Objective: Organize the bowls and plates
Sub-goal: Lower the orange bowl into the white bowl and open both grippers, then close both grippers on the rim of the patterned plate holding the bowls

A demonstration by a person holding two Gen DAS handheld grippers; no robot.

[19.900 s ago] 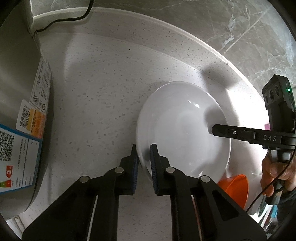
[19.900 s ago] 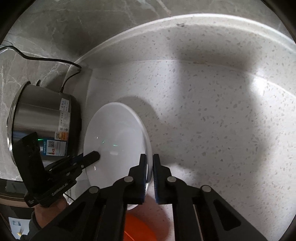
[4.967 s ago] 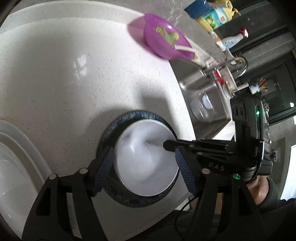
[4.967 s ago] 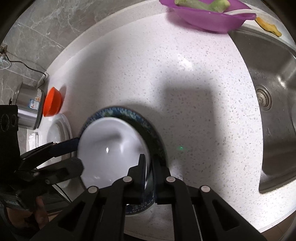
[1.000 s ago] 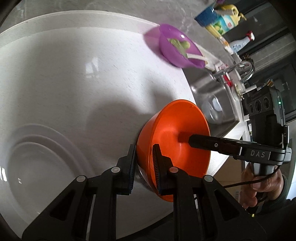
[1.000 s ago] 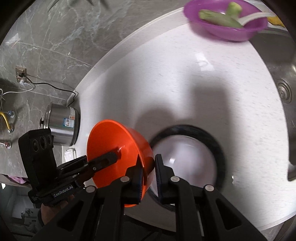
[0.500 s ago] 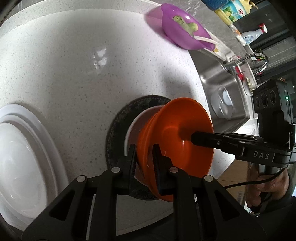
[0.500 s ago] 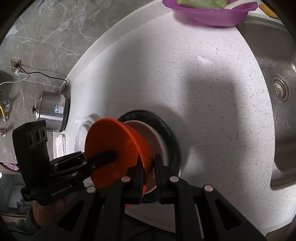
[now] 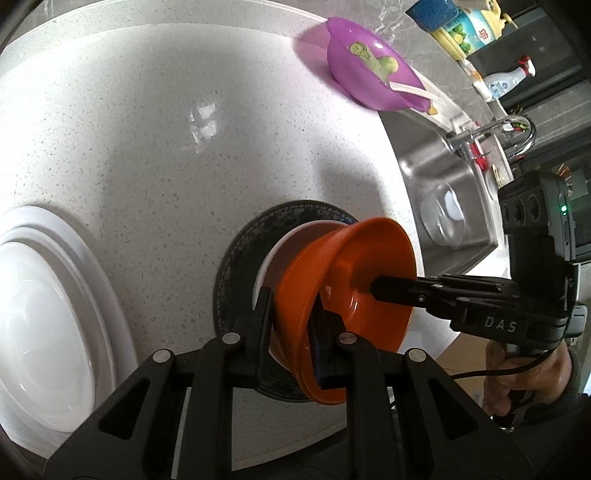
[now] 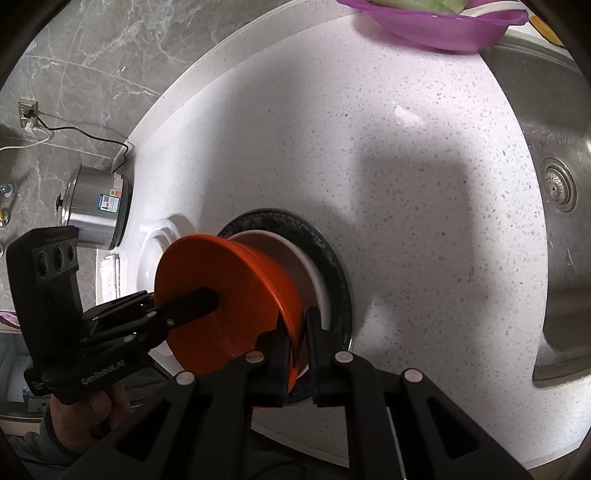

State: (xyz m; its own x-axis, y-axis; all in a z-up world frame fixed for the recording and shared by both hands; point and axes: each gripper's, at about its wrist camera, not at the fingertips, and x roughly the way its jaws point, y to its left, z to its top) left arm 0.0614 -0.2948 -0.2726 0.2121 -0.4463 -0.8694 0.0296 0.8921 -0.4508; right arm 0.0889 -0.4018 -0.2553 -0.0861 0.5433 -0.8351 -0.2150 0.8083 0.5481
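Observation:
An orange bowl hangs tilted over a white bowl, partly inside it. The white bowl sits on a dark blue-rimmed plate near the counter's front edge. My left gripper is shut on the orange bowl's near rim. My right gripper grips the opposite rim, its jaws closing tight on the wall between the pads. Each gripper shows in the other's view, with one finger inside the orange bowl: the right gripper and the left gripper.
A large white plate lies left of the stack. Further left stands a steel pot with a cord. A purple bowl with greens sits at the back, beside the steel sink.
The orange bowl, held by both grippers, came down and across from above the counter into the white bowl on the dark plate. Over the last half second it barely moved.

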